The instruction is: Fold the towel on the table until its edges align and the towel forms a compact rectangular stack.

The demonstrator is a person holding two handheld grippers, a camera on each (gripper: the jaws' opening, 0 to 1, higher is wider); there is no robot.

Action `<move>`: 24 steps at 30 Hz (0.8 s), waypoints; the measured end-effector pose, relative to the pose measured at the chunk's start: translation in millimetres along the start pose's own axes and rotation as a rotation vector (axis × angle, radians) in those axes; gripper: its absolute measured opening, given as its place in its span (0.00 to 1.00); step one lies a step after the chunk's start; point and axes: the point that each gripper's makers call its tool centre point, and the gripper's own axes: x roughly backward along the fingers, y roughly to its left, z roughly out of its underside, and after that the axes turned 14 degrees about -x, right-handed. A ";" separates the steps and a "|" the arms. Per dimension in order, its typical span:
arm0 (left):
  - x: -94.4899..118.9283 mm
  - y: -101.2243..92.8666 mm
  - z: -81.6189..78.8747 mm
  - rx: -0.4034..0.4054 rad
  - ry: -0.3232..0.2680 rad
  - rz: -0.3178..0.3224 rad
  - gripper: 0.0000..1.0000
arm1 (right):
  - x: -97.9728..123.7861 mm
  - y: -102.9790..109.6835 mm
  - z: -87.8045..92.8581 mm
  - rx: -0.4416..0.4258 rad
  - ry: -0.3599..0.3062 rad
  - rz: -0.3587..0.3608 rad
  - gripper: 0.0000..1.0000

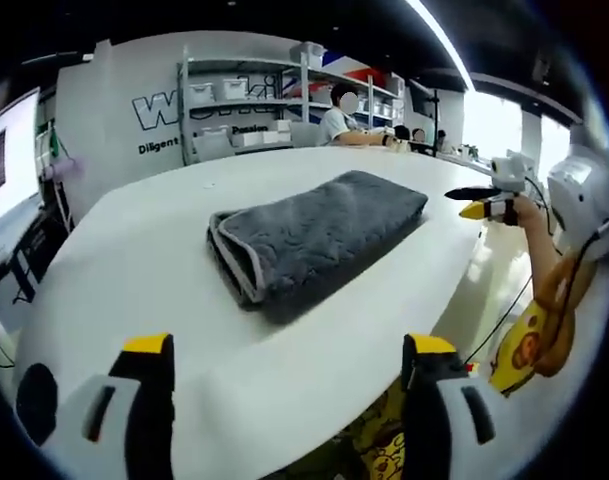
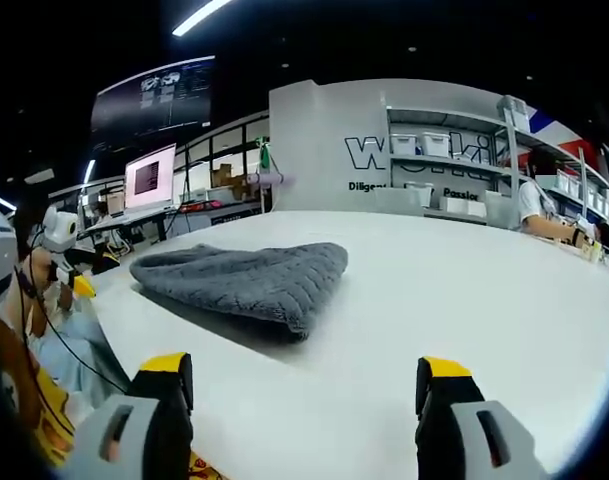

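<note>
Folding looks done: grey towel lies as a compact stack on the white desk. Both hand-held grippers, left and right, gape empty; check edges, then stop.

1. We see the towel as thick grey cloth, matt, with a quilted, slightly nubbly surface and a paler stitched hem along its folded edge.
2. Under the towel, the table looks smooth, white and faintly satin, catching soft light.
3. Nearest us from the towel, the left gripper has smooth jaws that look like hard plastic: grey bodies, black faces, yellow tips.
4. The right gripper shows the same smooth plastic-looking finish.
5. Behind the towel, the shelving looks like pale painted metal carrying translucent plastic bins.
</note>
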 end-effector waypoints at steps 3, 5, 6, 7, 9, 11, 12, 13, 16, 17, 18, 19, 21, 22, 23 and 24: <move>-2.2 2.7 -10.0 0.001 -0.020 0.004 0.99 | 0.1 -0.1 0.7 -0.001 0.001 0.001 0.97; -4.1 3.3 -17.0 0.001 -0.035 0.015 0.99 | 0.6 0.1 1.1 -0.001 0.001 0.000 0.97; -5.6 3.8 -22.3 0.002 -0.049 0.024 0.99 | 1.0 0.1 1.3 -0.003 0.001 0.001 0.97; -6.9 5.1 -26.3 0.006 -0.060 0.029 0.99 | 1.3 -0.1 1.3 -0.003 0.000 0.003 0.97; -9.4 8.5 -33.0 0.009 -0.073 0.034 0.99 | 2.1 -0.3 1.3 -0.002 0.000 0.004 0.97; -12.9 11.0 -40.0 -0.017 -0.080 0.039 0.99 | 3.2 -0.4 0.9 -0.002 -0.002 0.006 0.96; -14.7 12.1 -43.5 -0.024 -0.081 0.041 0.99 | 3.8 -0.4 0.7 -0.002 -0.003 0.008 0.96; -16.0 13.1 -46.4 -0.030 -0.086 0.044 0.99 | 4.3 -0.5 0.6 -0.002 -0.004 0.008 0.96; -22.9 16.3 -60.3 -0.026 -0.121 0.088 0.99 | 6.2 -0.9 -0.1 -0.002 -0.008 0.012 0.96; -26.0 19.0 -64.3 -0.015 -0.133 0.100 0.98 | 6.5 -1.0 -0.2 -0.002 -0.009 0.013 0.96; -29.3 22.4 -67.1 -0.007 -0.139 0.108 0.97 | 7.1 -1.1 -0.1 -0.003 -0.009 0.014 0.96; -34.5 26.6 -69.9 -0.001 -0.145 0.118 0.96 | 8.0 -1.0 -0.1 -0.003 -0.011 0.015 0.96; -42.2 31.0 -71.8 0.006 -0.147 0.133 0.95 | 9.3 -0.6 0.0 -0.005 -0.013 0.016 0.96; -48.7 34.5 -72.4 0.019 -0.145 0.142 0.92 | 10.5 -0.3 0.2 -0.005 -0.014 0.017 0.96; -53.2 36.5 -72.8 0.019 -0.143 0.148 0.90 | 11.6 -0.3 0.2 -0.005 -0.015 0.018 0.96; -57.7 38.8 -73.8 0.027 -0.146 0.159 0.88 | 12.5 -0.3 0.2 -0.004 -0.016 0.019 0.96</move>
